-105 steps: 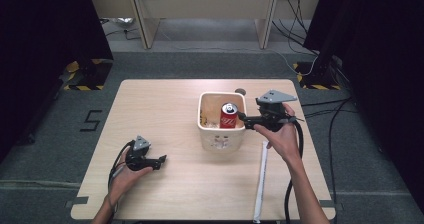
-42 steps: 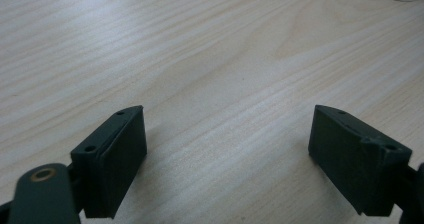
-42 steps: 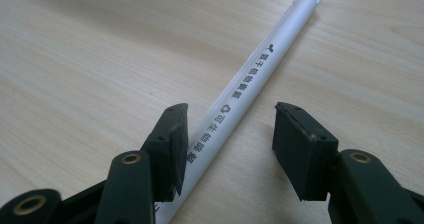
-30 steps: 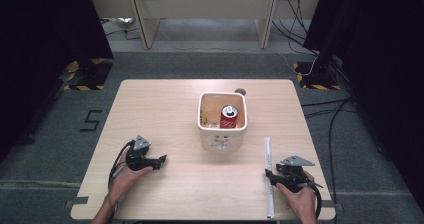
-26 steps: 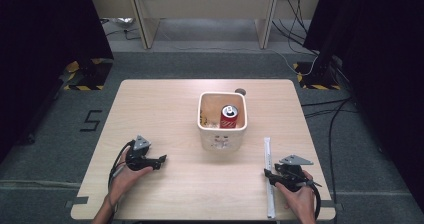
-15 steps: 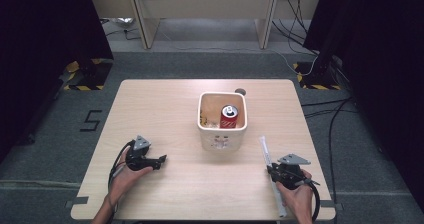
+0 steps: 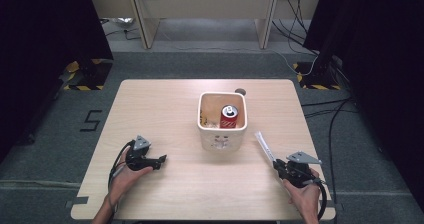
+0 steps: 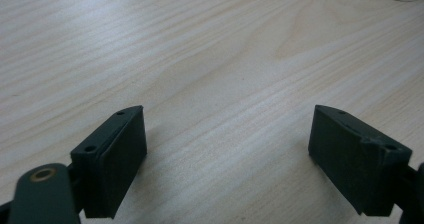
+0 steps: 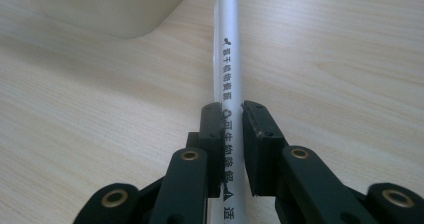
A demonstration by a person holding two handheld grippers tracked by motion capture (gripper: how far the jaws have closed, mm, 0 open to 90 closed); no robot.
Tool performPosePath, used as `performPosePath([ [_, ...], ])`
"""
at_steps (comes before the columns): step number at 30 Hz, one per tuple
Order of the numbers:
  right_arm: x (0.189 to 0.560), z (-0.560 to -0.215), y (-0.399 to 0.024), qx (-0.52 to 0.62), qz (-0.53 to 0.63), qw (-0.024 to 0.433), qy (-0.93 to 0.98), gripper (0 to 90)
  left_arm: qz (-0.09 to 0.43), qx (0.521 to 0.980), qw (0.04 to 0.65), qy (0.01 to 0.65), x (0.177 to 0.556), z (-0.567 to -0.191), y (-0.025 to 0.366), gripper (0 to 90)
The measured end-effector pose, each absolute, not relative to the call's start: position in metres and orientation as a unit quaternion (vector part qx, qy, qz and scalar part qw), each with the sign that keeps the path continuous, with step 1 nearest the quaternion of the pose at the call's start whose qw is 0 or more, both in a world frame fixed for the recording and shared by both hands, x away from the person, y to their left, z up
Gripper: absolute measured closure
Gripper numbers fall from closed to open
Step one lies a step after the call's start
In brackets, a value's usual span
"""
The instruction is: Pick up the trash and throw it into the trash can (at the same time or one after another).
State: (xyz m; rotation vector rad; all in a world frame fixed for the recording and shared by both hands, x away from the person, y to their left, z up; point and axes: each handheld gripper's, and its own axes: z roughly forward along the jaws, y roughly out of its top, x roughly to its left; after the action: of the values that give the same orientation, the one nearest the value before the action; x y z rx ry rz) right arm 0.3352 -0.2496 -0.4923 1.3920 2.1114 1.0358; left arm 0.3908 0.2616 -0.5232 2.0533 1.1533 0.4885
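The right gripper (image 9: 232,115) is seen clamped on a white paper-wrapped straw (image 9: 227,59); its jaws have just been closing, and the straw is pinched between the two black pads. In the right gripper view the straw runs lengthwise between the jaws and on toward the top of the frame, with small dark print along its wrapper. In the high view the same gripper (image 7: 278,166) is held in the person's right hand (image 7: 303,195) near the table's front right corner, and the straw (image 7: 264,145) is seen slanting away from it, up and to the left, toward the cream tub (image 7: 240,130). Its far end lies near the tub's right side but apart from it. Whether the straw rests on the table (image 7: 160,109) or is lifted off it cannot be told.

A red can (image 7: 229,117) is seen standing upright inside the tub, with something yellowish beside it that is too small to make out. A small dark round spot (image 7: 240,91) is seen on the table just behind the tub.

The left gripper (image 7: 161,159) is held in the left hand (image 7: 125,175) at the front left of the table, well apart from the tub. In the left gripper view its jaws are seen standing wide apart over bare wood (image 8: 215,84), with nothing between them.
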Motion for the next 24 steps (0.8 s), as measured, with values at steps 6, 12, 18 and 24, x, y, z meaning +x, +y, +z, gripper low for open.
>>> performPosePath([
  [6,0.335,-0.479,-0.256,0.496,0.389,0.217,0.746,79.7,0.189,0.796,0.36,0.447,0.391,-0.523,0.262,14.8],
  [12,0.334,-0.461,-0.261,0.487,0.402,0.234,0.739,79.7,0.19,0.796,0.36,0.447,0.391,-0.523,0.262,14.9],
  [18,0.33,-0.441,-0.263,0.477,0.42,0.245,0.732,79.7,0.189,0.796,0.36,0.447,0.391,-0.523,0.262,14.8],
  [24,0.333,-0.423,-0.261,0.465,0.435,0.246,0.731,79.7,0.189,0.796,0.36,0.447,0.391,-0.523,0.262,14.8],
])
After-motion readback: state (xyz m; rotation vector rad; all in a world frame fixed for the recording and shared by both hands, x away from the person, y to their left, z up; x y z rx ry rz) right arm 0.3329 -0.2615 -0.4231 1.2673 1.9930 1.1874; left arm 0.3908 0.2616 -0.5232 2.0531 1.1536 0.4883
